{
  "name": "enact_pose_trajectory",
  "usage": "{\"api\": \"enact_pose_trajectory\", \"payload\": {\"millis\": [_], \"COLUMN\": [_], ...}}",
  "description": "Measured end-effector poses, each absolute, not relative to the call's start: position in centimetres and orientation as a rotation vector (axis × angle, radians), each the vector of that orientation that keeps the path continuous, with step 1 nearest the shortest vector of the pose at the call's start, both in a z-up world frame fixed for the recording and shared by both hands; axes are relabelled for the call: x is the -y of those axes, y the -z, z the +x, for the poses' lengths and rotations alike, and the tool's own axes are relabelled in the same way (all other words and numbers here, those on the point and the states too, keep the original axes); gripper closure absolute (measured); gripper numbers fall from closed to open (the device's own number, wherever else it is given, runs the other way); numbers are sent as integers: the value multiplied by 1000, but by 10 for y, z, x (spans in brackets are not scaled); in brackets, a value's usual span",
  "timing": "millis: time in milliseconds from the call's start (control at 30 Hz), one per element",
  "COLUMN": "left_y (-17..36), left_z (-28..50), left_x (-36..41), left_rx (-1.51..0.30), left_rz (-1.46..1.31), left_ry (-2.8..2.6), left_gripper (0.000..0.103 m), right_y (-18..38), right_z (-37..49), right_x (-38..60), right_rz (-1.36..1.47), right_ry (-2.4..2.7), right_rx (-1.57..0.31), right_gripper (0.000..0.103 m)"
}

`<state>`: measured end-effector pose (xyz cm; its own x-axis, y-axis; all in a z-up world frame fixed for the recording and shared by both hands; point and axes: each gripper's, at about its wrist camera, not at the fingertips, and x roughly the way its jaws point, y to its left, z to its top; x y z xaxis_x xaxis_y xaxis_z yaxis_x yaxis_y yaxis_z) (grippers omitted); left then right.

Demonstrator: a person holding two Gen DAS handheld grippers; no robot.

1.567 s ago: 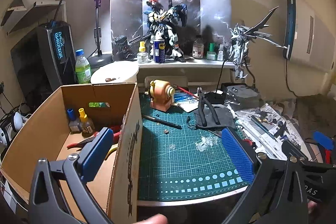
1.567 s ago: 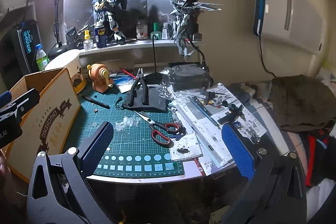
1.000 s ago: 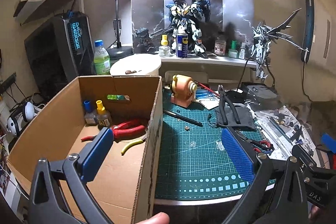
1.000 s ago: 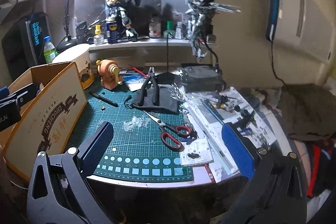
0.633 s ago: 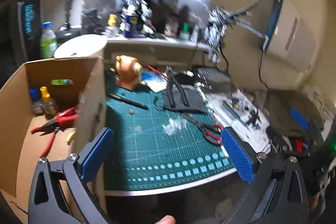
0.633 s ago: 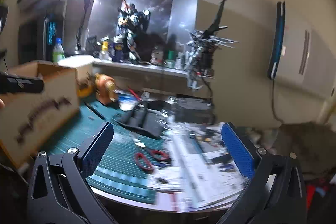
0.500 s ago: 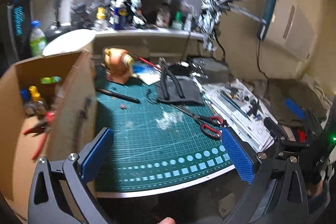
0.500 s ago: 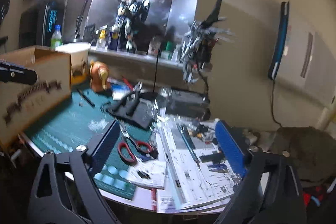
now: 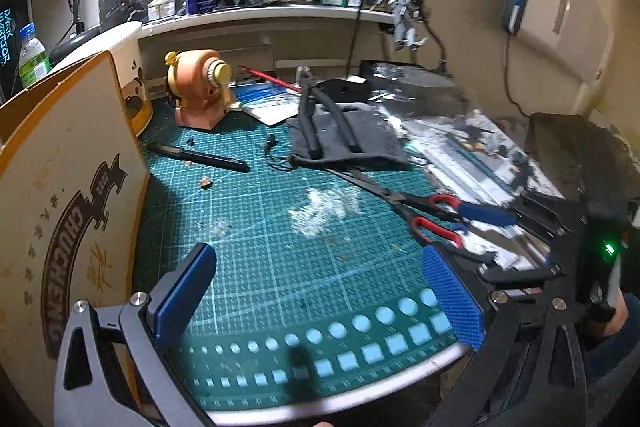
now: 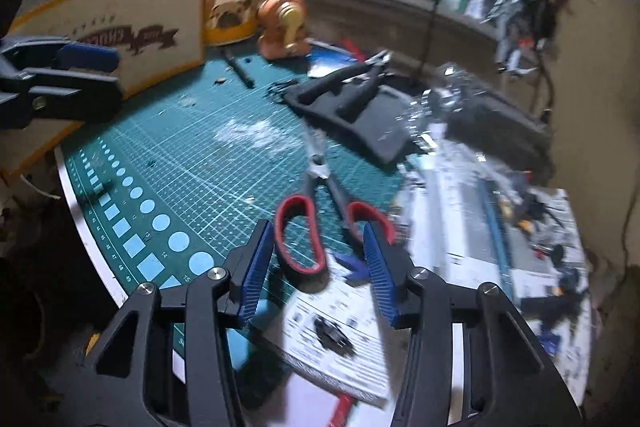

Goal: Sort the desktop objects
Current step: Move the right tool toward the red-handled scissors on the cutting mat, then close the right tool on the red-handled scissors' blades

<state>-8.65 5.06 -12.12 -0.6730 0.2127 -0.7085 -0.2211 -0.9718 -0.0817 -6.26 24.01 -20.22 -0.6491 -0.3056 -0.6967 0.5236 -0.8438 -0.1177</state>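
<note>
My right gripper (image 10: 318, 267) is closing, its pads either side of the red handles of the scissors (image 10: 316, 215), not yet pressing. They lie on the green cutting mat (image 10: 208, 163), blades pointing to twelve o'clock. I'd settle lower and pinch both loops squarely. My left gripper (image 9: 320, 291) hangs spread and empty; the cardboard box (image 9: 68, 195) stands at nine o'clock.

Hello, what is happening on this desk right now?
A person with a gripper in each hand is sorting a cluttered hobby desk. The right gripper is down at the red-handled scissors on the green mat, its jaws closing around the handles but not yet pressing them. The left gripper hovers open and empty beside the cardboard box.
</note>
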Motion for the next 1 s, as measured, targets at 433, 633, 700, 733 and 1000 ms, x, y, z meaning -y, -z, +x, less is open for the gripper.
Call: {"api": "enact_pose_trajectory", "payload": {"millis": [433, 633, 700, 733, 1000], "left_y": [144, 149, 148, 148, 148], "left_z": [-119, -122, -122, -121, -113], "left_x": [-53, -47, -46, -45, -51], "left_rx": [41, 87, 93, 98, 105], "left_rz": [-1186, -1193, -1188, -1185, -1146], "left_ry": [-2652, -2632, -2634, -2632, -2590], "left_gripper": [0, 0, 0, 0, 0], "right_y": [205, 206, 205, 205, 164], "right_z": [-81, -89, -89, -90, -104], "right_x": [-231, -238, -237, -237, -259], "right_rz": [1050, 1106, 1112, 1117, 1057], "right_ry": [2375, 2360, 2367, 2370, 2355], "right_rx": [-436, -319, -299, -288, 7], "right_gripper": [73, 74, 74, 75, 77]}}
